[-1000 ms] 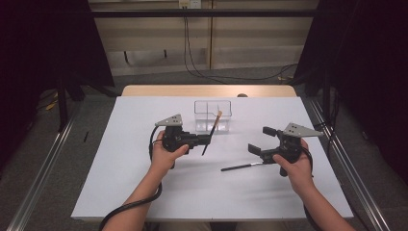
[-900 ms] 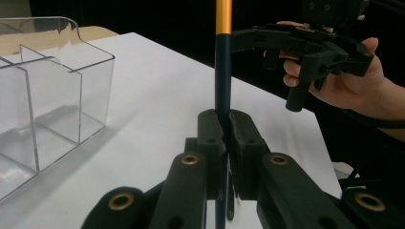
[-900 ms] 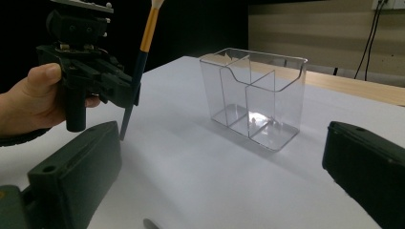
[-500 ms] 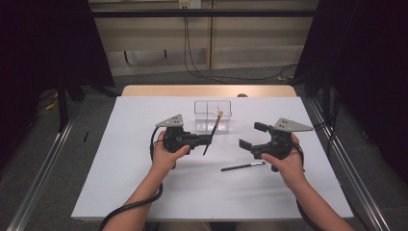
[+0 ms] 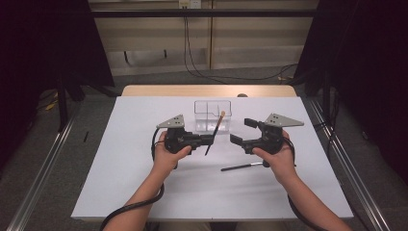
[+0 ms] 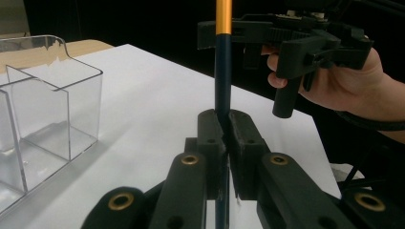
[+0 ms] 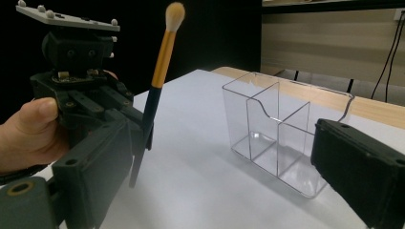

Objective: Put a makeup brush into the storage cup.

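We clamp a dark-handled, gold-ferruled makeup brush [image 5: 214,132] upright in our left gripper [image 5: 210,139], bristles up, beside the clear plastic divided organiser [image 5: 212,115]. Our right gripper [image 5: 243,131], nearing it, has been closing slightly, jaws apart and empty.

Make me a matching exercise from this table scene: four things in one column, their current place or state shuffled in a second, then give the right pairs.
Things:
1. makeup brush
2. black pencil
3. clear organizer
4. right gripper

States:
A. lying flat on the white table
B. jaws open, nothing between them
C. clamped upright in the left gripper
D. standing empty at the far side of the table

Pairs: 1-C, 2-A, 3-D, 4-B
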{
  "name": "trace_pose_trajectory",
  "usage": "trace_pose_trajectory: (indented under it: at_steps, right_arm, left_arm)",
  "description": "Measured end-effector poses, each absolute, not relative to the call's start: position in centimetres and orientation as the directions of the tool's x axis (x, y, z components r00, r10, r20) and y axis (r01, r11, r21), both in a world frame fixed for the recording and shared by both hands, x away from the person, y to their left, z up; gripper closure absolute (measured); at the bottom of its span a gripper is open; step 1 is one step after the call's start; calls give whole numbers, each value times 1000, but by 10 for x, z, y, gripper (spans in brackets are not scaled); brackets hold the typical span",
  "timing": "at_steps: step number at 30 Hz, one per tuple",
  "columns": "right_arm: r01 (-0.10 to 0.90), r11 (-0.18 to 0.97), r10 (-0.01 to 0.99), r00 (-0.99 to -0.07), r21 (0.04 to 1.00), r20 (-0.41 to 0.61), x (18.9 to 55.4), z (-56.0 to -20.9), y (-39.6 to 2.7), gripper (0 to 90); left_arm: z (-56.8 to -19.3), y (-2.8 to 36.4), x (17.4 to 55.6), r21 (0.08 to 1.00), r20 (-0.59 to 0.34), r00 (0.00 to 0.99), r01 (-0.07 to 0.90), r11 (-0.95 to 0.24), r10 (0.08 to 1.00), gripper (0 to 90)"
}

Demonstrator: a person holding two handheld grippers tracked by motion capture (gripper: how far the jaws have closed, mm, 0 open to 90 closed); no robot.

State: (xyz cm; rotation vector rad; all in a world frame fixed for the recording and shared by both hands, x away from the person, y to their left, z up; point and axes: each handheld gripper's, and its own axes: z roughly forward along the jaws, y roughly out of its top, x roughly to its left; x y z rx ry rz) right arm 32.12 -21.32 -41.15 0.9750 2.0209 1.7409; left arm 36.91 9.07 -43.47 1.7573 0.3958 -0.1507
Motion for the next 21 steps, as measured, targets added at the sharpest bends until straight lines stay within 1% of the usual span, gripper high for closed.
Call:
trace_pose_trajectory:
  at_steps: [2,3,4,8,9,10,11,13,14,15,16,18,19,21]
  right_arm:
    - [297,32,657,-726,954,204,322,-411,-213,87]
    - [299,31,650,-731,954,208,323,-411,-211,103]
    - [298,31,637,-741,954,211,324,-411,-209,151]
    - [295,28,617,-757,955,216,325,-410,-203,212]
    - [295,28,617,-757,955,216,325,-410,-203,212]
    - [291,30,603,-768,956,215,325,-410,-199,247]
    - [291,30,603,-768,956,215,325,-410,-199,247]
    - [284,31,602,-771,958,209,326,-410,-196,277]
    - [275,29,594,-778,961,205,326,-409,-193,318]
    - [275,29,594,-778,961,205,326,-409,-193,318]
    - [276,30,592,-779,961,206,327,-408,-192,342]
    - [276,21,587,-781,961,211,327,-406,-189,422]
    - [276,21,587,-781,961,211,327,-406,-189,422]
    - [263,16,586,-784,965,204,327,-405,-187,464]
  left_arm:
    - [-435,90,369,923,-311,933,342,-177,179,844]
    - [-435,89,369,924,-309,934,339,-177,179,844]
    - [-435,89,368,924,-310,934,339,-176,176,844]
    - [-435,86,367,925,-304,937,334,-179,175,844]
    - [-435,86,367,925,-304,937,334,-181,174,844]
    - [-435,85,367,926,-302,938,332,-181,171,844]
    - [-435,85,366,926,-300,939,329,-182,170,844]
    - [-436,84,366,927,-298,940,327,-183,169,844]
    - [-435,84,366,927,-297,940,326,-185,169,844]
    - [-436,84,366,927,-298,940,327,-184,168,844]
    - [-436,83,366,927,-297,940,326,-185,167,844]
    - [-436,83,365,927,-297,940,325,-186,166,844]
    - [-436,83,365,927,-296,941,324,-187,165,844]
    - [-437,82,365,928,-292,942,321,-190,164,844]
